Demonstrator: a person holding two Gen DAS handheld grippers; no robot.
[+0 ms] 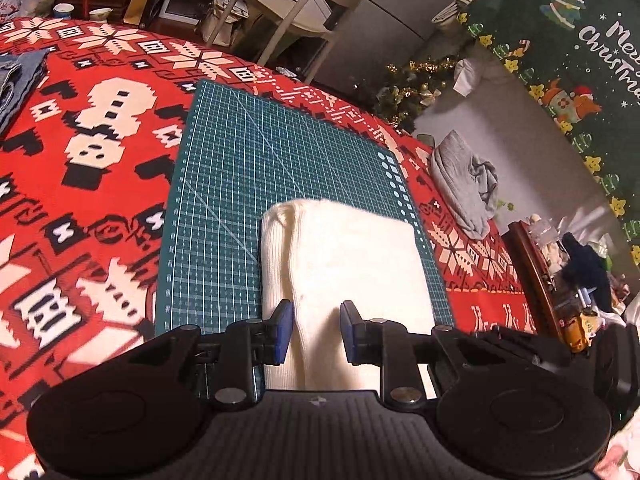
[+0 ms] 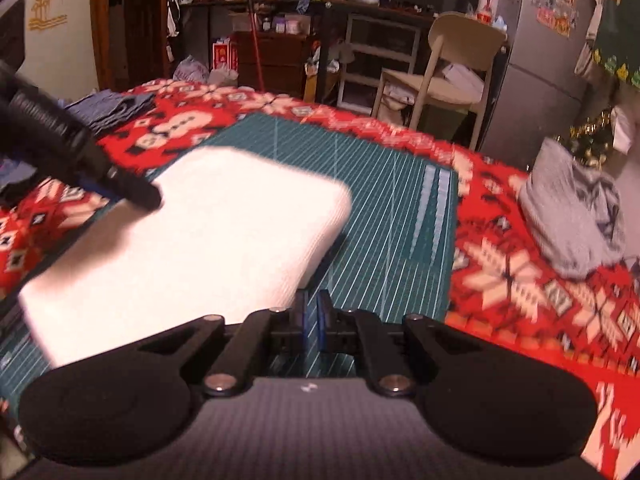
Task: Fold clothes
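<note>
A folded white garment (image 1: pixel 344 272) lies on the green mat (image 1: pixel 248 168), toward its near edge, on the desk under a red patterned cloth (image 1: pixel 80 184). The left claw (image 1: pixel 316 332) hangs just over the garment's near end, its blue pads (image 1: pixel 283 330) a little apart with the white cloth showing between them; they do not seem to press on it. The right claw (image 2: pixel 313 322) sits over bare mat just beside the garment's right corner, its pads all but together on nothing. A crumpled grey garment (image 2: pixel 572 216) lies off the mat to the right, and folded denim (image 1: pixel 18 80) at the far left.
</note>
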